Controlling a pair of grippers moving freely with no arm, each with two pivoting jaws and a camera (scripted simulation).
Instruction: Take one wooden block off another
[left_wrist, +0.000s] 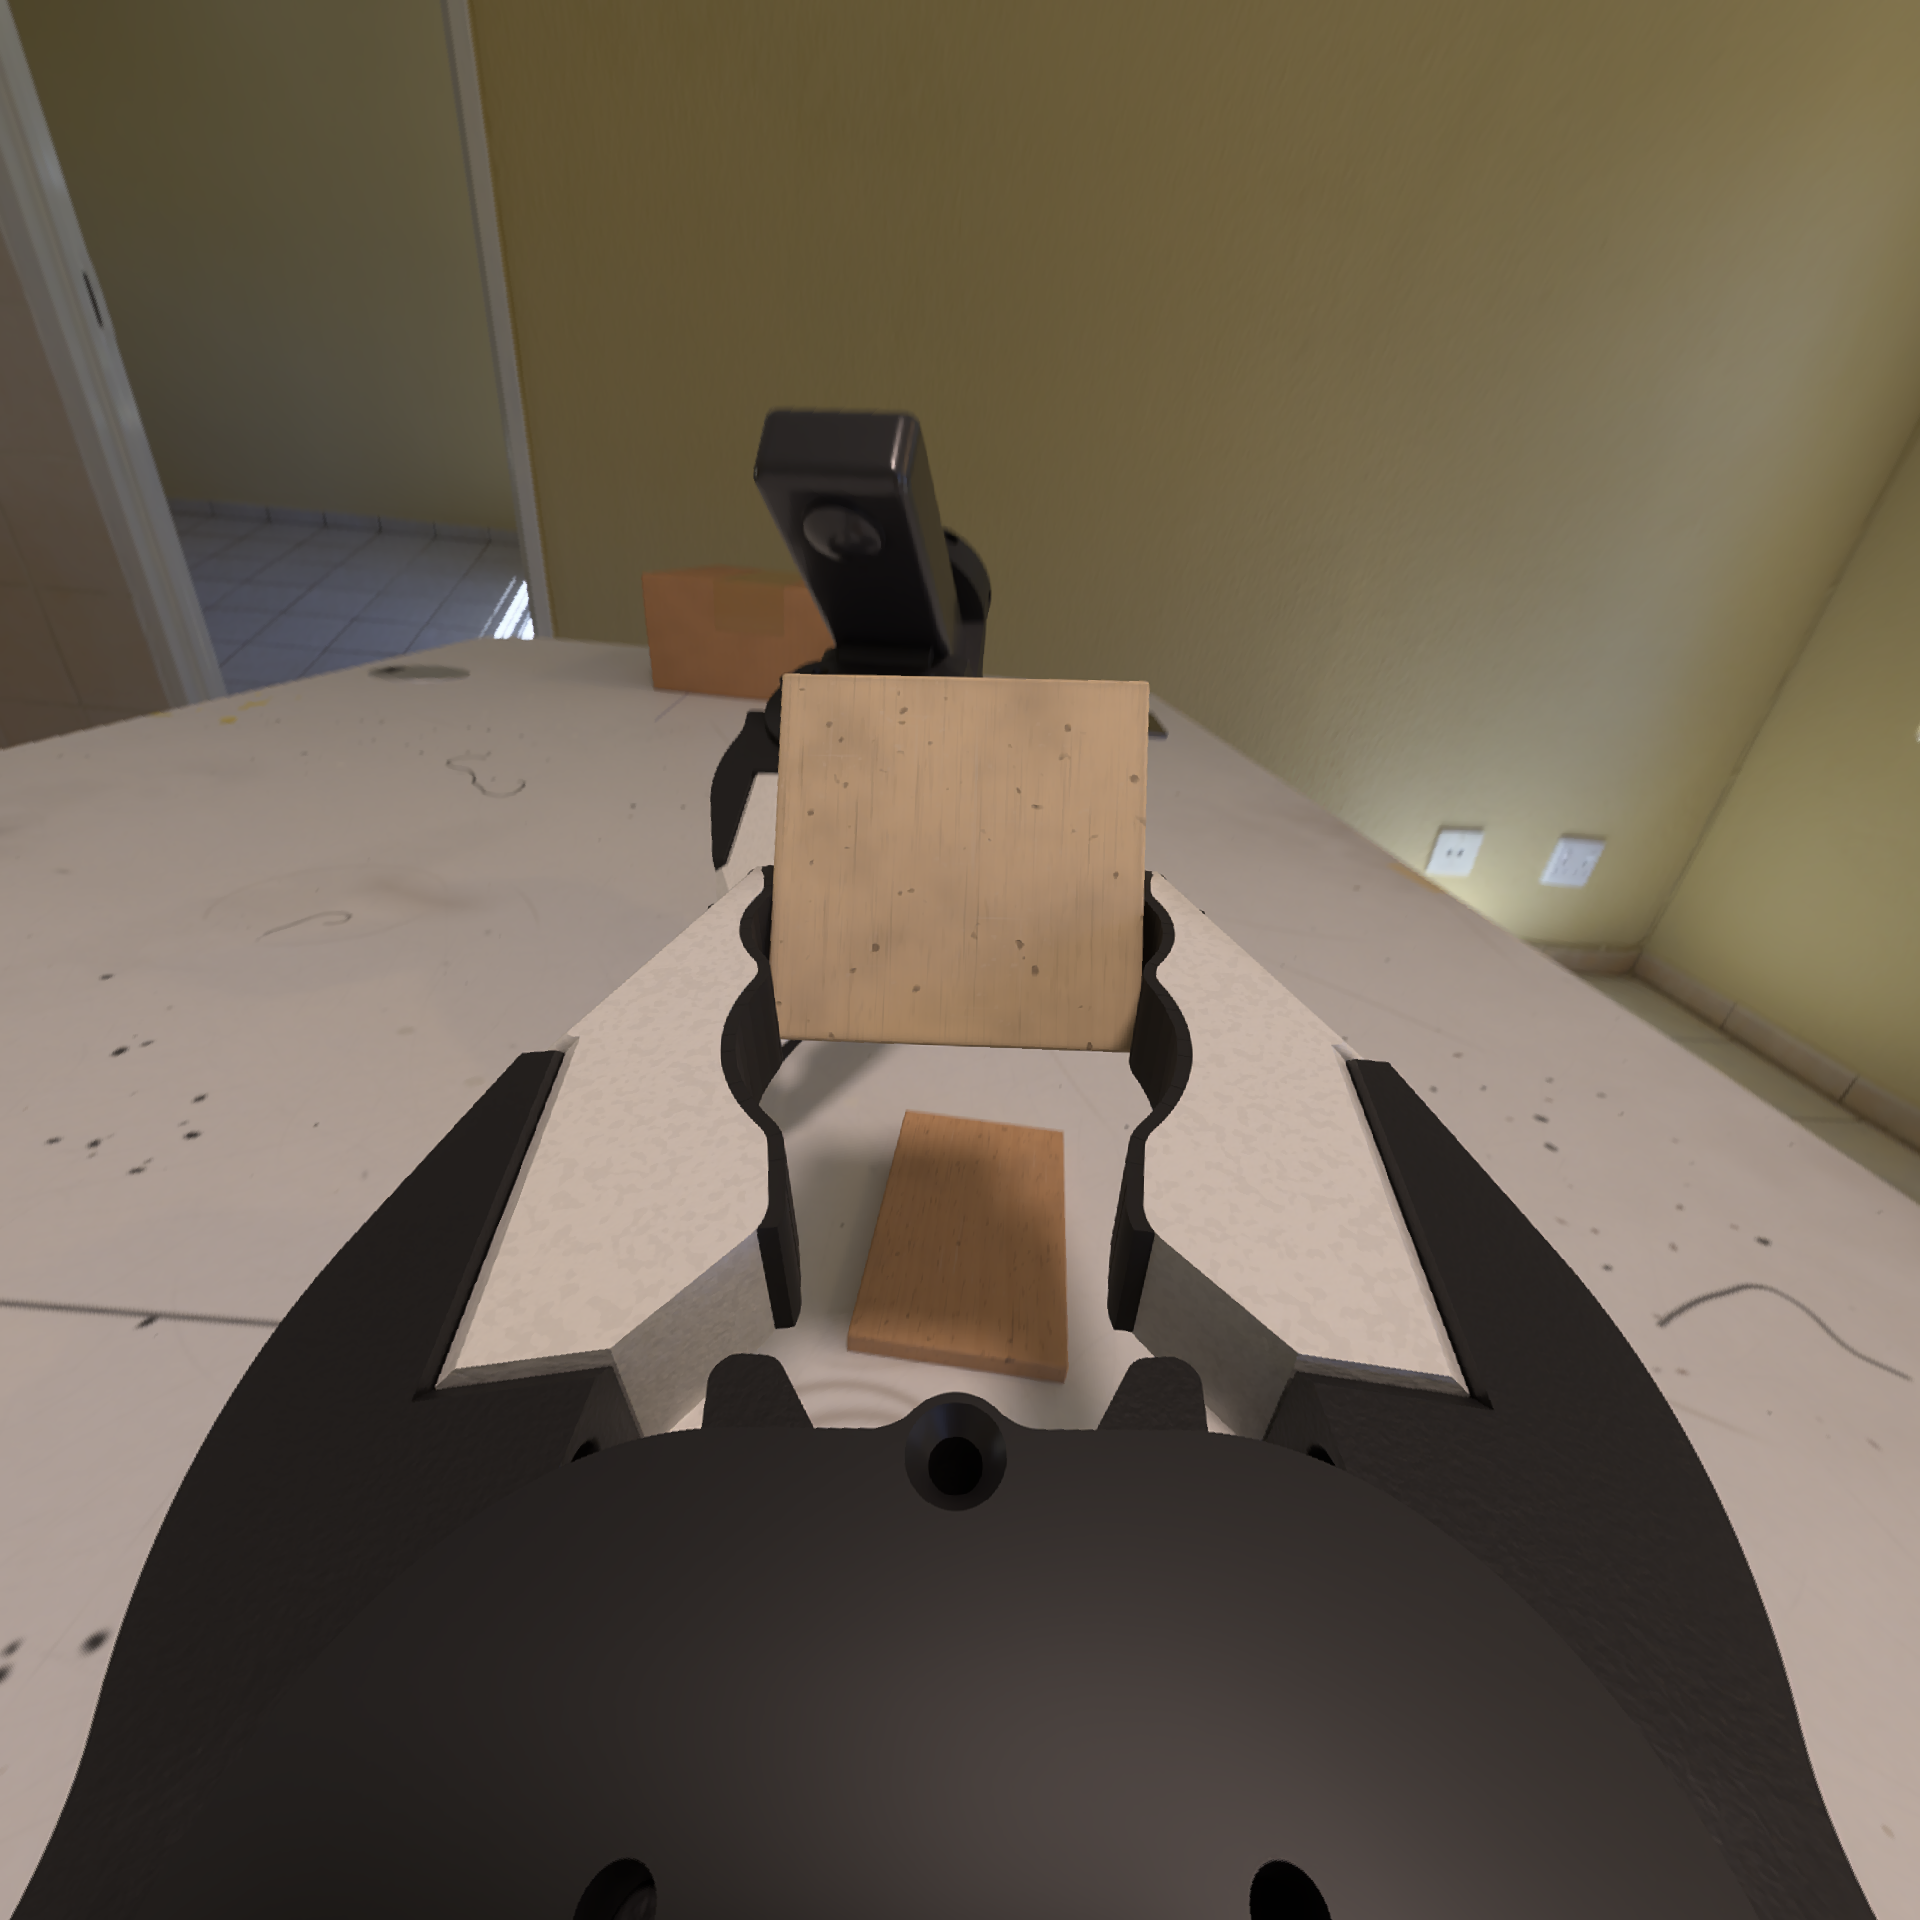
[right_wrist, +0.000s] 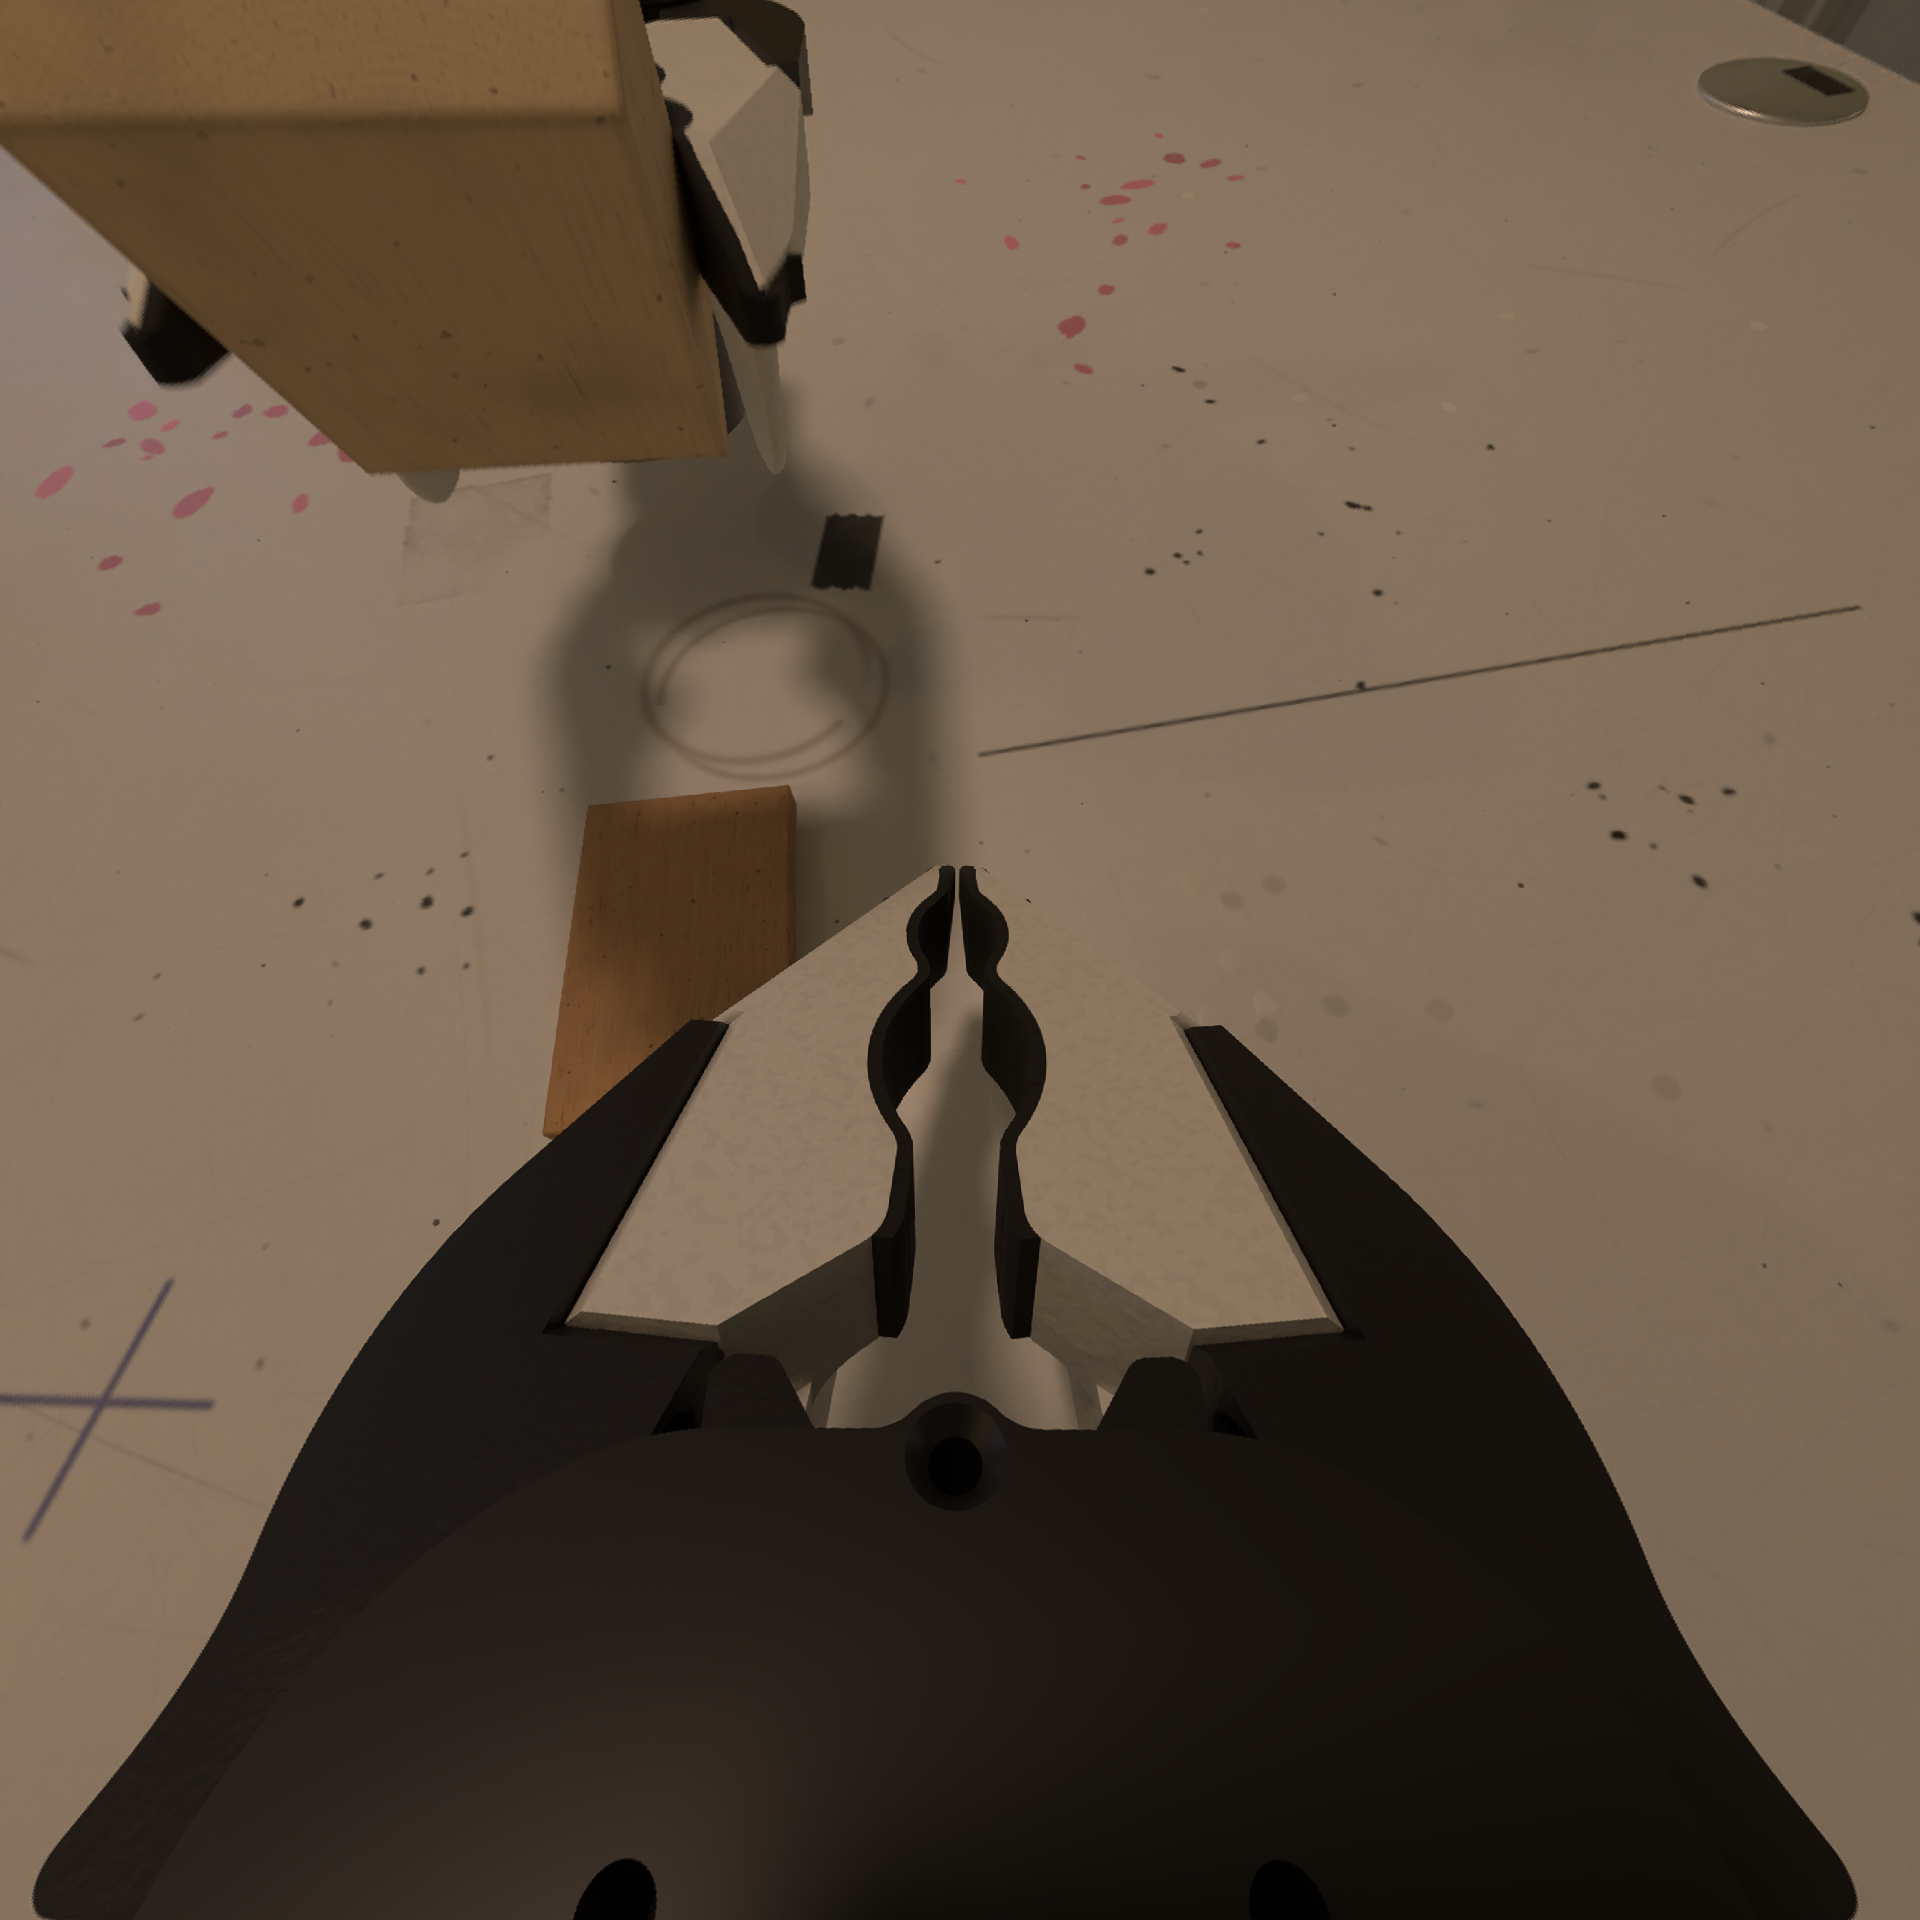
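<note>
My left gripper is shut on a pale wooden block and holds it in the air above the table. A darker, flat wooden block lies on the table below it, apart from it. In the right wrist view the pale block hangs at the upper left, with a left gripper finger on its side. My right gripper is shut and empty, its tips just right of the flat block. The right gripper's black body shows behind the pale block.
The white, speckled table has a small black patch and a round metal grommet at its far corner. A brown box stands at the table's far edge. The table's right edge runs along a yellow wall.
</note>
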